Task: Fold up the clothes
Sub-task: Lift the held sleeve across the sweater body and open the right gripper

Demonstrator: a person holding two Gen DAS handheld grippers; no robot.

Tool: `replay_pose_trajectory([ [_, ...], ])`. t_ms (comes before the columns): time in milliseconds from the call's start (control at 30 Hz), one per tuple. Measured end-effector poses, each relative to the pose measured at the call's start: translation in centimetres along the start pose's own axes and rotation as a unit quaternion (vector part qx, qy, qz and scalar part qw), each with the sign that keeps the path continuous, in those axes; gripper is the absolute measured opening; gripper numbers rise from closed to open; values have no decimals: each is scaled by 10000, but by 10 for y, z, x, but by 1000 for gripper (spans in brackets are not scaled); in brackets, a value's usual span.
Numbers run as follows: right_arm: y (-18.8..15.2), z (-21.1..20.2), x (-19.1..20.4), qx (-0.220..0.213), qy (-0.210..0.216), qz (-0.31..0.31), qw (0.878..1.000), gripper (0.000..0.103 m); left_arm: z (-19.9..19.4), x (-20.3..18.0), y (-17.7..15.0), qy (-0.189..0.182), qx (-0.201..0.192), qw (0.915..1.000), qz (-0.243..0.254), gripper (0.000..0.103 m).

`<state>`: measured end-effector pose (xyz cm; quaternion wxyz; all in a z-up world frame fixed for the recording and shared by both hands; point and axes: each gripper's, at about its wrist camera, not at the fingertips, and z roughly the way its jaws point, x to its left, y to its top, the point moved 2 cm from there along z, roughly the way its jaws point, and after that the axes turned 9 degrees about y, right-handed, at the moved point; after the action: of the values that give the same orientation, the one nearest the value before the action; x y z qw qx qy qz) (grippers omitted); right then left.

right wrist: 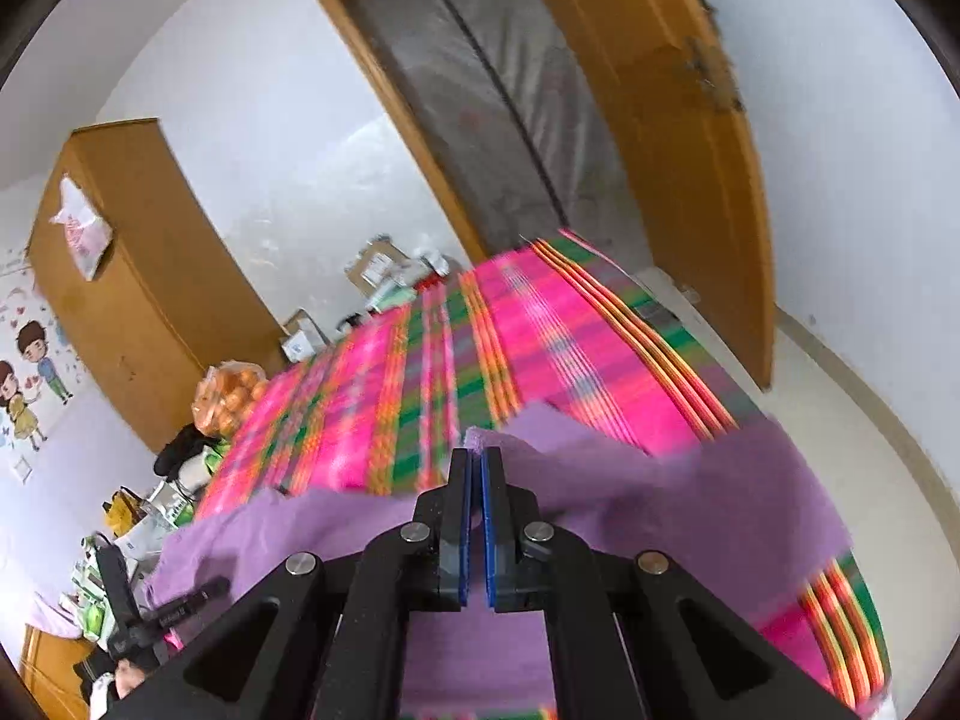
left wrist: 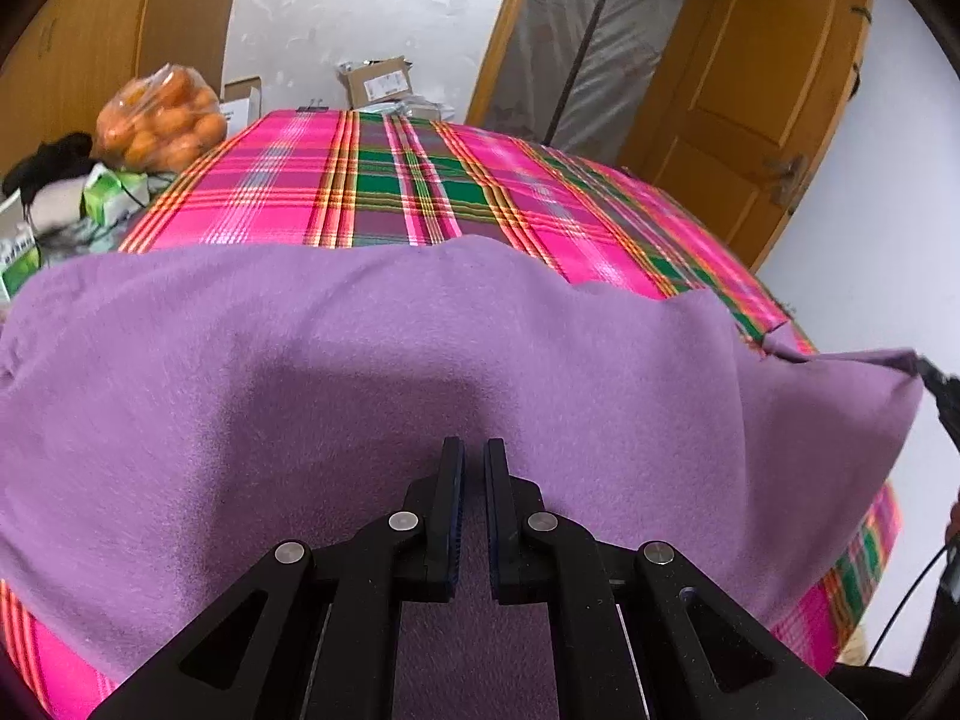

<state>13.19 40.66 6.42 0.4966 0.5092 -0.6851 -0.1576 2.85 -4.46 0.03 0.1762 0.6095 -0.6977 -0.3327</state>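
A purple fleece cloth lies across the near part of a pink and green plaid table cover. My left gripper hovers over the cloth's near middle, its fingers a narrow gap apart with nothing between them. My right gripper is shut on a corner of the purple cloth and holds it lifted above the table. In the left wrist view that lifted corner shows at the right, with the right gripper's tip on it. The left gripper also shows at the lower left of the right wrist view.
A bag of oranges and small boxes and cartons crowd the table's far left. Cardboard boxes stand beyond the far edge. A wooden door stands open at the right, a wardrobe at the left.
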Motion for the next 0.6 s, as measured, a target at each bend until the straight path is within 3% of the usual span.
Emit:
replay_pose_trajectory([
  [267, -50, 9, -56, 815, -444, 490, 9945, 5, -14, -36, -1, -286, -100, 9988, 386, 6],
  [433, -51, 5, -55, 844, -623, 98, 9944, 15, -24, -71, -7, -677, -130, 9944, 802, 7],
  [500, -52, 10, -50, 897, -692, -135, 9935, 26, -26, -89, -12, -877, -115, 9907, 1031, 7],
  [600, -55, 18, -45, 998, -759, -422, 9912, 28, -29, -115, -22, -1107, -57, 9845, 1356, 7],
])
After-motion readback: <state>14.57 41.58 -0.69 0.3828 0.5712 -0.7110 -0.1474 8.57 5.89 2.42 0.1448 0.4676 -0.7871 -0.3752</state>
